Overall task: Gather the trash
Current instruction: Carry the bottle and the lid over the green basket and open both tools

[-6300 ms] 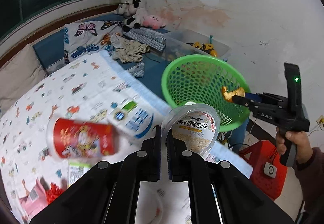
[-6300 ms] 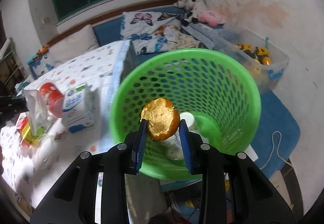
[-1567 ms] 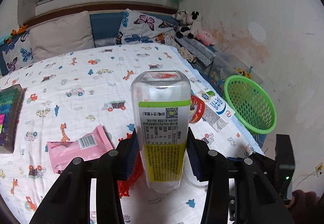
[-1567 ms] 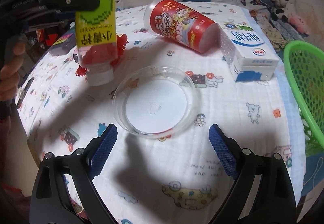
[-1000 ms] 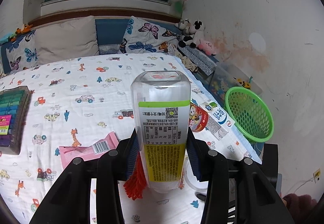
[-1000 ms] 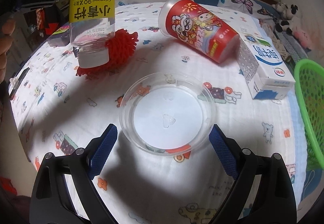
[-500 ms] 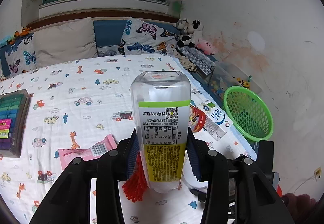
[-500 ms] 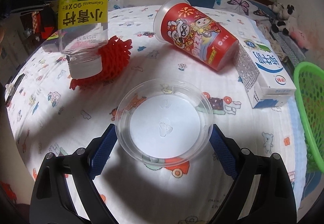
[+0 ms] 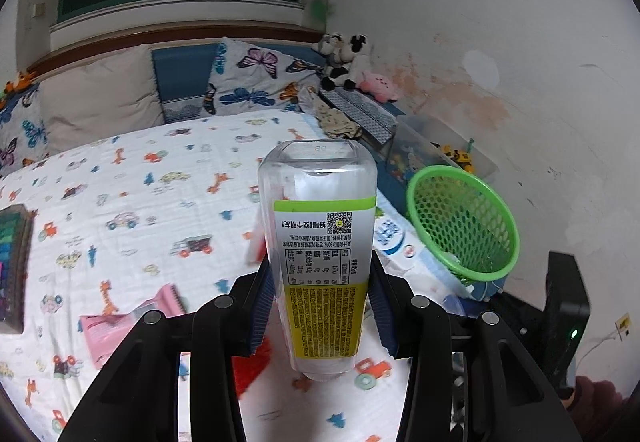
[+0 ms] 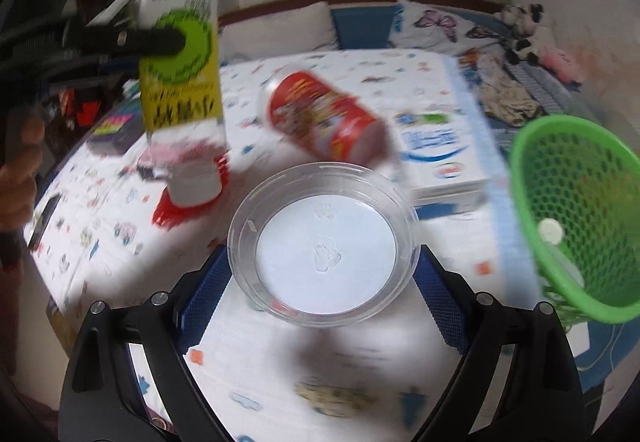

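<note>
My left gripper (image 9: 320,306) is shut on a clear juice bottle (image 9: 320,266) with a green and yellow label, held cap down above the bed. The right wrist view shows the same bottle (image 10: 180,82) at upper left. My right gripper (image 10: 324,274) holds a round clear plastic lid (image 10: 324,246) between its blue pads, and the lid's shadow falls on the sheet below. A green mesh basket (image 10: 580,226) stands off the bed's right edge, with some trash inside. The basket (image 9: 464,218) is also in the left wrist view, at the right.
On the printed bedsheet (image 10: 360,382) lie a red paper cup (image 10: 324,122) on its side, a white and blue milk carton (image 10: 440,154), a red spiky wrapper (image 10: 180,202) and a pink packet (image 9: 132,318). Pillows and plush toys line the headboard. A person's hand (image 10: 20,170) holds the left gripper.
The right gripper's pads closed in on the clear lid and raised it off the sheet; the basket has come nearer in its view. The left gripper moved a little with the bottle.
</note>
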Tool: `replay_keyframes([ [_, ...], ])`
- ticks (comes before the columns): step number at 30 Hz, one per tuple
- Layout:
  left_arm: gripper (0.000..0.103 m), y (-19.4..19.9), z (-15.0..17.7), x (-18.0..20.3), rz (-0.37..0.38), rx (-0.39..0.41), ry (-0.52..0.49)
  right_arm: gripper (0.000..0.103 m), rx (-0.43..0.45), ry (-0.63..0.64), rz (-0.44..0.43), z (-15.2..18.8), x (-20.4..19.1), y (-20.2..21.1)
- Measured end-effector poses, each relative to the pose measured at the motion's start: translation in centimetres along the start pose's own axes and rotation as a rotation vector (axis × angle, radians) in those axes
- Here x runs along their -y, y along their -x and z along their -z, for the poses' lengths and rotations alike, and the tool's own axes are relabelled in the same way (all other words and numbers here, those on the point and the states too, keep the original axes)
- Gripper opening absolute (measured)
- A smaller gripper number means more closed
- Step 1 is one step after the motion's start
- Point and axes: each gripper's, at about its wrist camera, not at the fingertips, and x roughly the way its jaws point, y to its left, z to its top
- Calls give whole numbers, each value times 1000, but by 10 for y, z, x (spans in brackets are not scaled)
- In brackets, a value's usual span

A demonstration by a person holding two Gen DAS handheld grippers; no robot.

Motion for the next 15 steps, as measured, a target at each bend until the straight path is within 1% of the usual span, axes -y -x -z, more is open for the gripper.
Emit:
replay_keyframes([
  [6, 43, -16, -12, 32, 39, -9, -39, 90, 51, -64, 78, -1, 44, 30],
  [15, 43, -53, -32, 89, 96, -43, -104, 90, 97, -172, 201, -1, 118, 57],
])
